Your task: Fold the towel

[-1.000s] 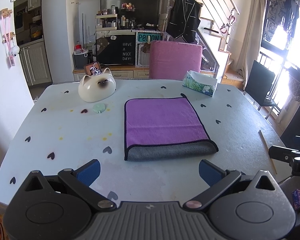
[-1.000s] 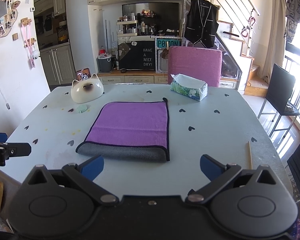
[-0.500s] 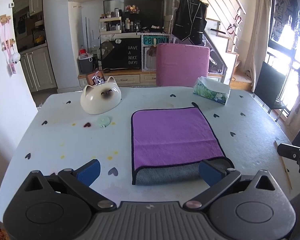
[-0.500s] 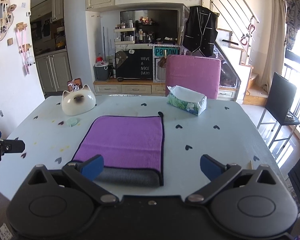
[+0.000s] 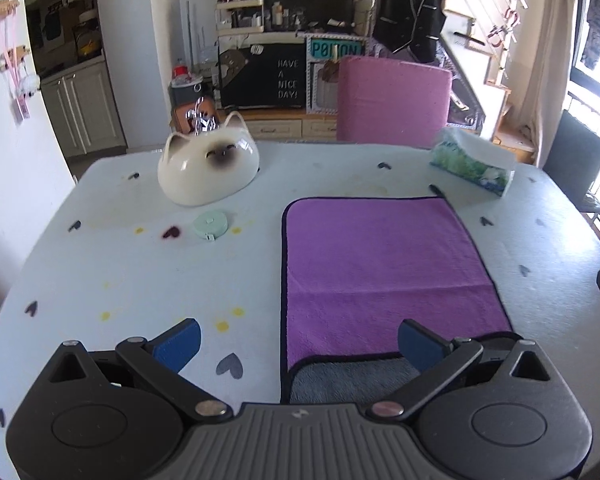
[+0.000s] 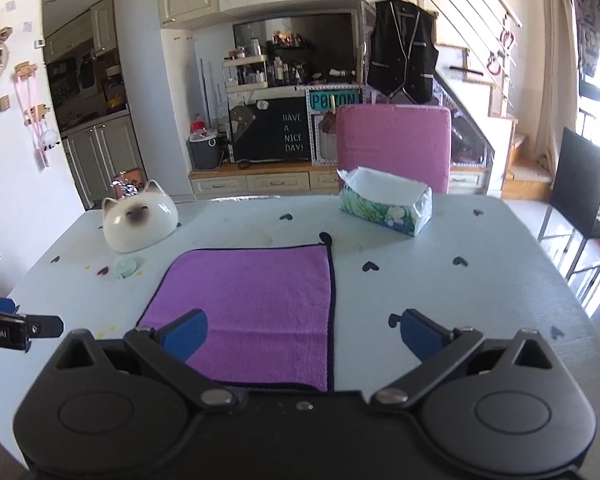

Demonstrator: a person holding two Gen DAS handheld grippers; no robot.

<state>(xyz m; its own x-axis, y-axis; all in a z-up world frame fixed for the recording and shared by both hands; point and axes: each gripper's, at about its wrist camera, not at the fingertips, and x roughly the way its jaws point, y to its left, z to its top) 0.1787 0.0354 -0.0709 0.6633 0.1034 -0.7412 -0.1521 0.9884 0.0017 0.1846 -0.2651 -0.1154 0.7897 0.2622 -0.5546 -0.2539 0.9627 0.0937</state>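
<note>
Now both the left hand-held gripper and right hand-held gripper gape over the towel.

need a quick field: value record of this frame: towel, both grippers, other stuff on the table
towel: purple towel, folded over, grey underside showing at the near edge, flat on the table
left gripper: left gripper open, at the towel's near left corner, nothing held
right gripper: right gripper open, at the towel's near right corner, nothing held
other items: cat-shaped bowl, tissue box, green tape measure
</note>
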